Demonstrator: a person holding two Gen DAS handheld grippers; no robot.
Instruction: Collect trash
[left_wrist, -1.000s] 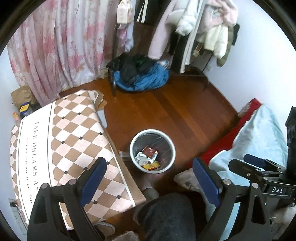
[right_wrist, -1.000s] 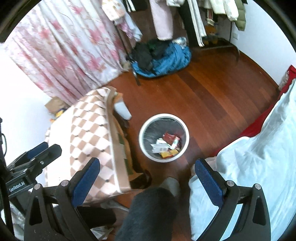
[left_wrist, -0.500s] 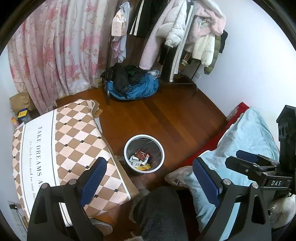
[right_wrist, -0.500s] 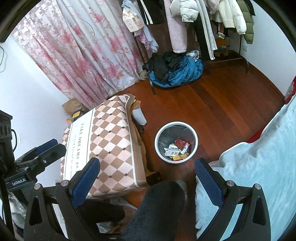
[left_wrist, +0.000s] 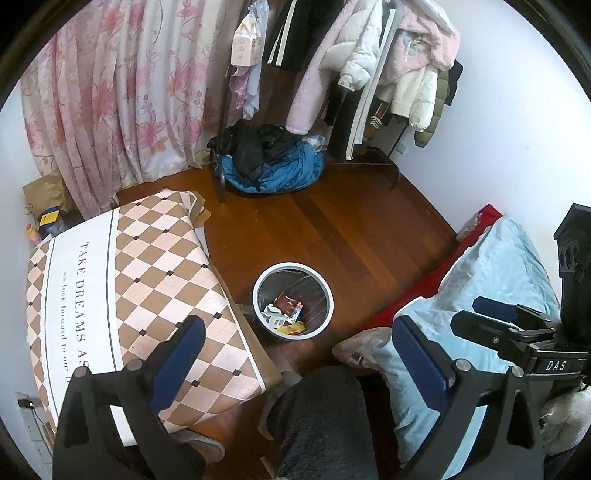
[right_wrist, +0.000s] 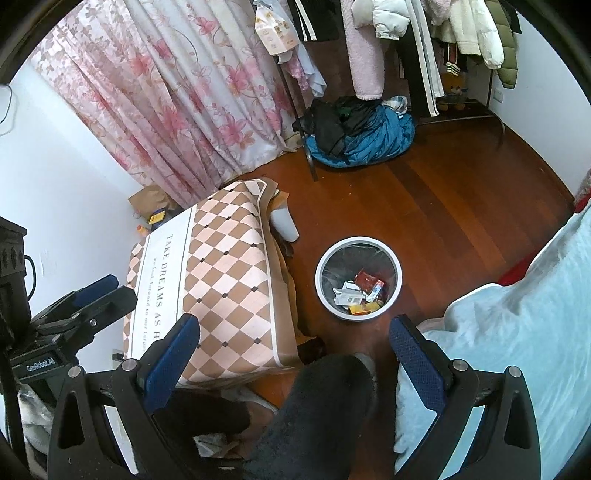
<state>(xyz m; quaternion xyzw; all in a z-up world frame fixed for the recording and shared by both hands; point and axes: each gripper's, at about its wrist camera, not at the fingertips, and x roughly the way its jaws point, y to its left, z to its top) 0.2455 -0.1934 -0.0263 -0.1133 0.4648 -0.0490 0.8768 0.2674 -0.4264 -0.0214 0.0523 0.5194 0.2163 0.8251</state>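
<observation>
A round white bin (left_wrist: 325, 291) with a dark liner stands on the wooden floor; it also shows in the right wrist view (right_wrist: 395, 258). Inside lie several wrappers and small cartons (left_wrist: 286, 312) (right_wrist: 362, 290), red, white and yellow. My left gripper (left_wrist: 299, 350) is open and empty, held high above the floor, nearer than the bin. My right gripper (right_wrist: 295, 350) is open and empty too, high above the floor. Each gripper shows at the edge of the other's view: the right (left_wrist: 517, 325), the left (right_wrist: 85, 299).
A low table with a checkered cloth (left_wrist: 147, 277) (right_wrist: 221, 277) stands left of the bin. A bed with pale blue bedding (left_wrist: 498, 277) (right_wrist: 517, 332) lies right. A pile of clothes (left_wrist: 269, 162) and a clothes rack stand at the back. My dark-trousered leg (left_wrist: 321, 424) is below.
Both grippers have risen and drawn back from the bin, so it looks smaller and more of the room shows. Both stayed open and empty.
</observation>
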